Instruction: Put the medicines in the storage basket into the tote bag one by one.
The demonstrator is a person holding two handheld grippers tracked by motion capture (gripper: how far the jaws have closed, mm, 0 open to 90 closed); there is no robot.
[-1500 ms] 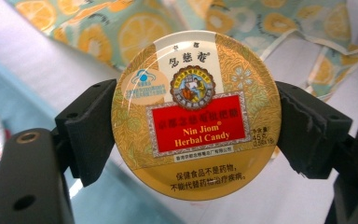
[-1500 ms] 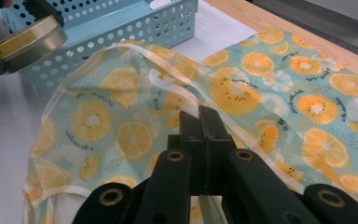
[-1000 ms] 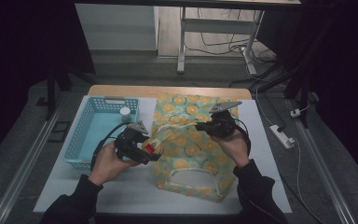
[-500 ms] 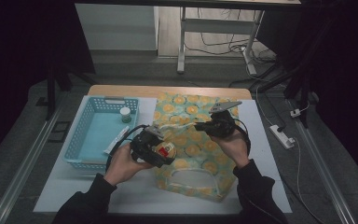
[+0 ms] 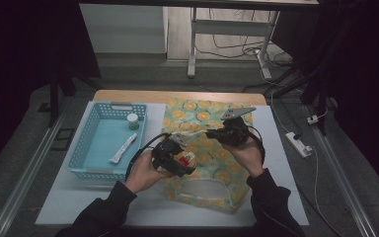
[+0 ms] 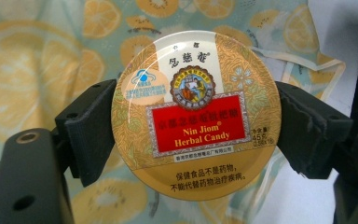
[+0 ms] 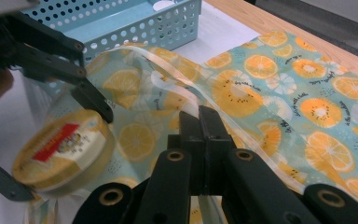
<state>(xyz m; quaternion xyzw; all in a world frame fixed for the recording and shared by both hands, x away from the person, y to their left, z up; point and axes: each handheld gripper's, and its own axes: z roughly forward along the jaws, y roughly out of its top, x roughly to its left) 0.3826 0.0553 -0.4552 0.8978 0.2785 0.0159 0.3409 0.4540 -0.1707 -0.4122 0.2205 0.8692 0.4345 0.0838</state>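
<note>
A round gold tin (image 6: 193,114) with a red "Nin Jiom Herbal Candy" label is clamped by its sides in my left gripper (image 6: 196,133), lid toward the camera. In the high view the tin (image 5: 186,160) hangs just over the near left part of the orange-print bag (image 5: 202,118). My right gripper (image 7: 208,116) is shut on the bag's translucent rim (image 7: 168,81) and lifts it off the table. In the right gripper view the tin (image 7: 60,149) sits by that raised edge, with a left finger (image 7: 91,100) on it.
A blue perforated basket (image 5: 86,133) stands to the left of the bag, with a small jar (image 5: 133,121) and a white tube (image 5: 123,148) in it. A white mat (image 5: 276,163) covers the table. A power strip (image 5: 298,143) lies past the right edge.
My left hand has carried the tin rightward and slightly down, from beside the basket to the bag's lifted edge. The right gripper has kept its hold in place.
</note>
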